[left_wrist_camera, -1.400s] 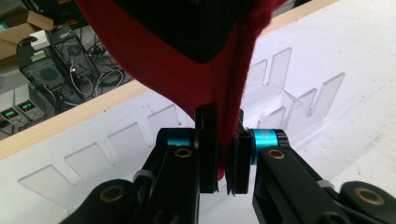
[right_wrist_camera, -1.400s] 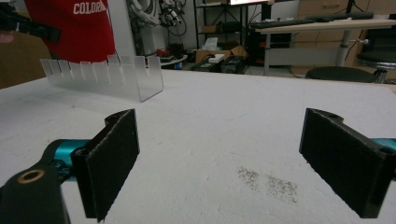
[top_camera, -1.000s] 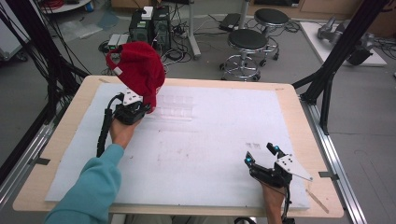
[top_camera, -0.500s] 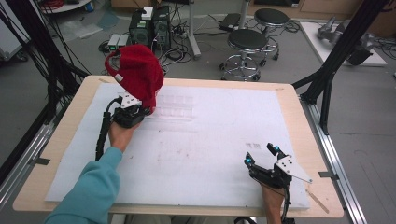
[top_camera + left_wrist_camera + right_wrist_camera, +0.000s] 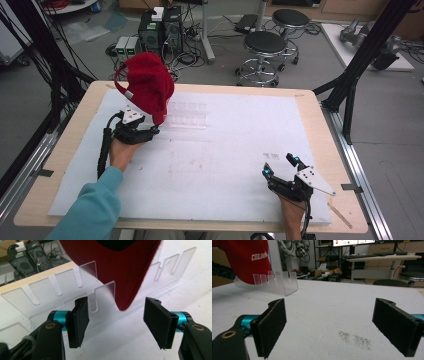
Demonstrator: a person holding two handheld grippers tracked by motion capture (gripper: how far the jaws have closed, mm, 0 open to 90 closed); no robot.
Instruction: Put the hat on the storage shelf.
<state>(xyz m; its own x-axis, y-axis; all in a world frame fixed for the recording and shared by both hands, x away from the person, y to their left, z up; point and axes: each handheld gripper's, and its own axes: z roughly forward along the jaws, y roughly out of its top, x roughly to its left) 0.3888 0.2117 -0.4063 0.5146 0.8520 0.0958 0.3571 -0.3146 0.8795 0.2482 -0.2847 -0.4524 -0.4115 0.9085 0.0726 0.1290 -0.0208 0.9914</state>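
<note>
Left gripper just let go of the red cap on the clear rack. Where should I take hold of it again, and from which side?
Take the red cap by its brim tip, the narrow point hanging down in front of the clear rack. Come in from the near side, where the left gripper already faces it. Its jaws have just been opening, and the tip hangs just ahead of the fingers, untouched. The thin, flat brim probably suits flat pads better than the rounded crown.

High view: above the table point(image 5: 310, 107), facing forward and down; both tool views low, close; all share the red cap point(image 5: 148, 85)
</note>
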